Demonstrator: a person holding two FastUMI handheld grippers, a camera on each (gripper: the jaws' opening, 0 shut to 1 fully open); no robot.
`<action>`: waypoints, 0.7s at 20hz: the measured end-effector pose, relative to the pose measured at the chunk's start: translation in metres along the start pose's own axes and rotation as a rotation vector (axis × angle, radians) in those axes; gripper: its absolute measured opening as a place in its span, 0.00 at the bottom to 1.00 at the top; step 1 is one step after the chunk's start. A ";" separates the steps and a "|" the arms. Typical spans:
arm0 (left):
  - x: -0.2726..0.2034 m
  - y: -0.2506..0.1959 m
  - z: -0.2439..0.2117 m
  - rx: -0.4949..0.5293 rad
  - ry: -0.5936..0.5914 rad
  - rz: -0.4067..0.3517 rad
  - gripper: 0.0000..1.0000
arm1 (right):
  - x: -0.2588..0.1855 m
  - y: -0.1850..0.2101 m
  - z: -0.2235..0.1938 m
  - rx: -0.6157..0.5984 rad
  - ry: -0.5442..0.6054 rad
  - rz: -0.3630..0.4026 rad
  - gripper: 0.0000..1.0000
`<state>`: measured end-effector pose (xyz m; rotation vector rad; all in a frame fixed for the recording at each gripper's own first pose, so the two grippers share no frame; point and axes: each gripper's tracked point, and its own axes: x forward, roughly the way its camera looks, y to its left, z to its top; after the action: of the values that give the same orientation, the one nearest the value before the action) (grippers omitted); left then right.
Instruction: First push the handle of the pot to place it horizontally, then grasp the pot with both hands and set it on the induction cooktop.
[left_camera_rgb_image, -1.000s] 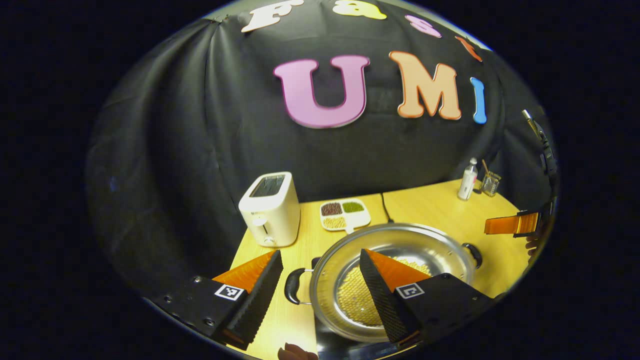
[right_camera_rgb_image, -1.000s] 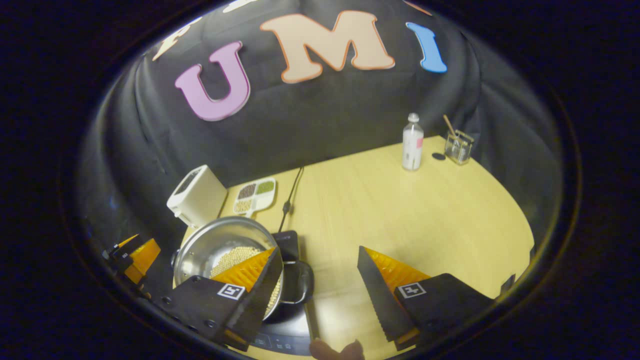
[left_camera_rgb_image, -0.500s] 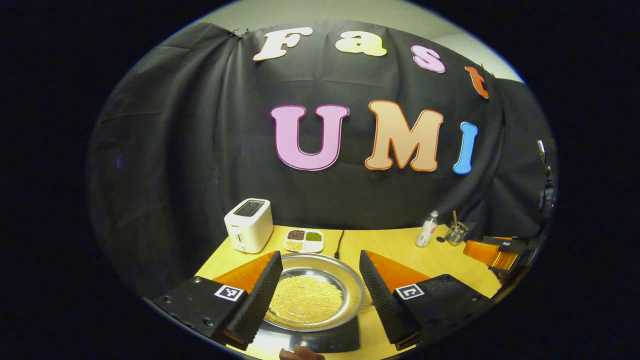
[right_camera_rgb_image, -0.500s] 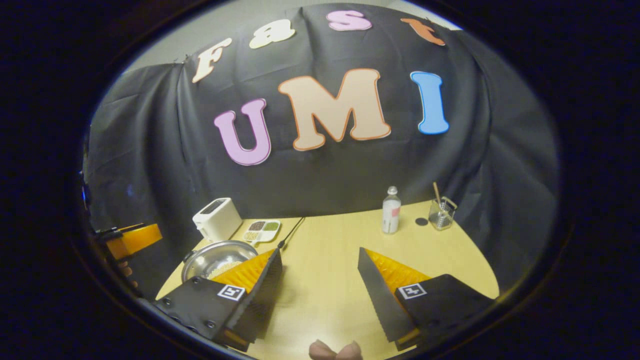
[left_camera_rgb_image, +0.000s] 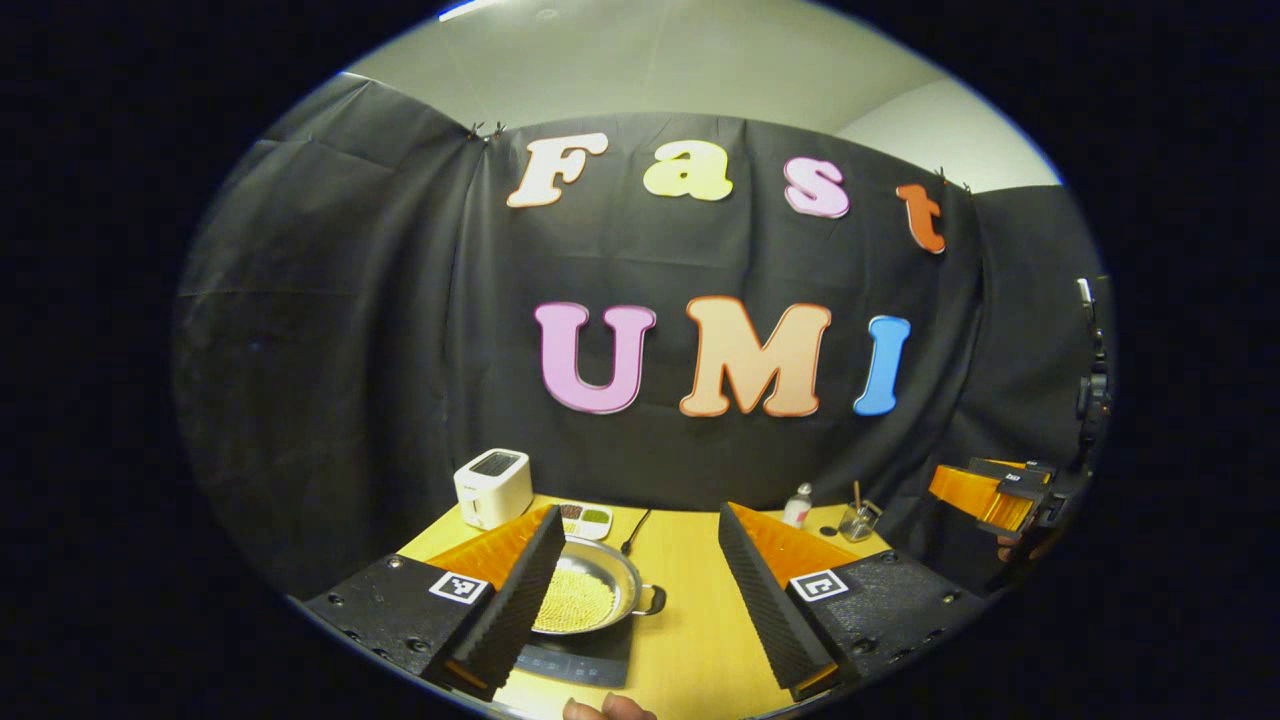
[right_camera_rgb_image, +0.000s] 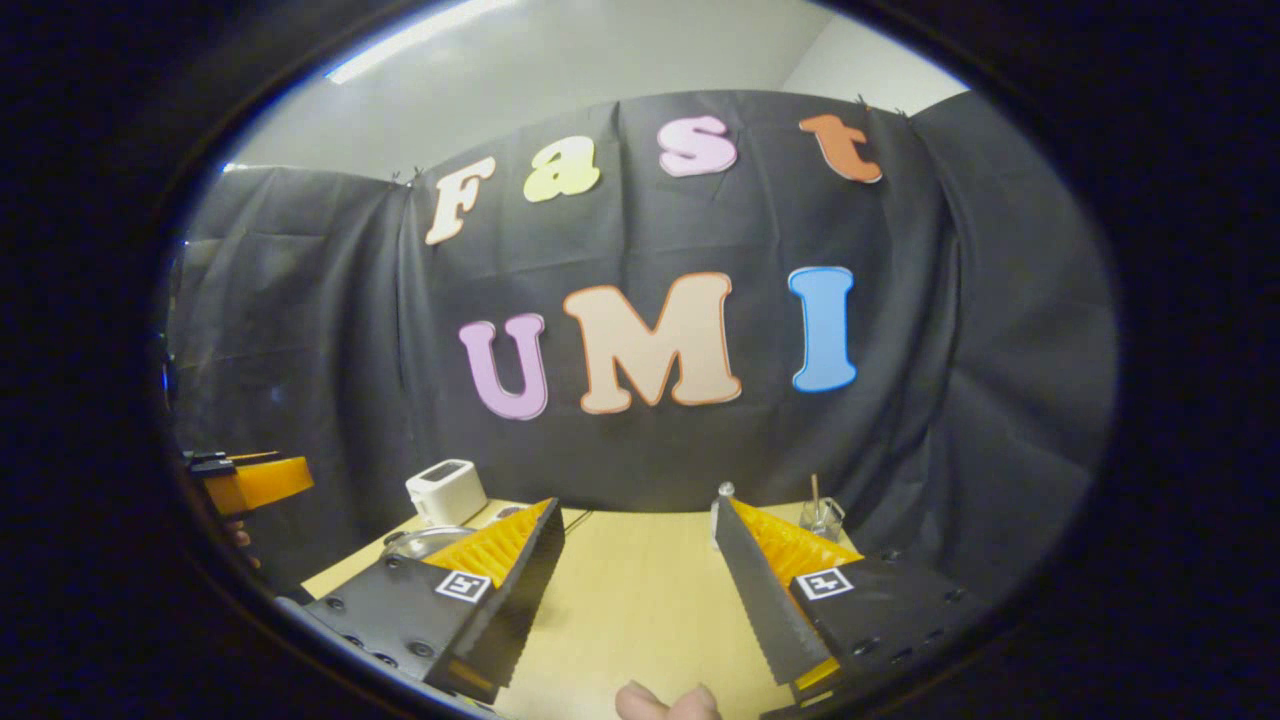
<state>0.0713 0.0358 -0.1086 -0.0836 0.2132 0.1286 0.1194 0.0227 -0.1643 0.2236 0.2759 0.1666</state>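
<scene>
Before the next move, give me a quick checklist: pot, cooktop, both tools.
1. Pot on the induction cooktop: ok, it sits on the dark slab.
2. Pot handle horizontal: ok, it sticks out sideways.
3. Left tool released: ok, open, nothing between its fingers.
4. Right tool released: ok, open over bare table.
5. Pot centred on the cooktop: cannot tell, a left finger covers part of it.
6. Toaster apart from the pot: ok.
</scene>
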 end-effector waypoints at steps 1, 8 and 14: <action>-0.006 -0.007 0.011 -0.009 -0.023 -0.014 0.94 | -0.010 -0.001 0.012 -0.005 -0.023 -0.005 0.92; -0.060 -0.003 0.052 0.011 -0.107 -0.019 0.92 | -0.061 0.023 0.075 -0.038 -0.120 -0.017 0.94; -0.088 0.009 0.052 0.051 -0.122 -0.006 0.94 | -0.101 0.036 0.091 -0.042 -0.164 -0.042 0.92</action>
<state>-0.0046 0.0393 -0.0400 -0.0255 0.0942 0.1218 0.0450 0.0204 -0.0445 0.1880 0.1137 0.1114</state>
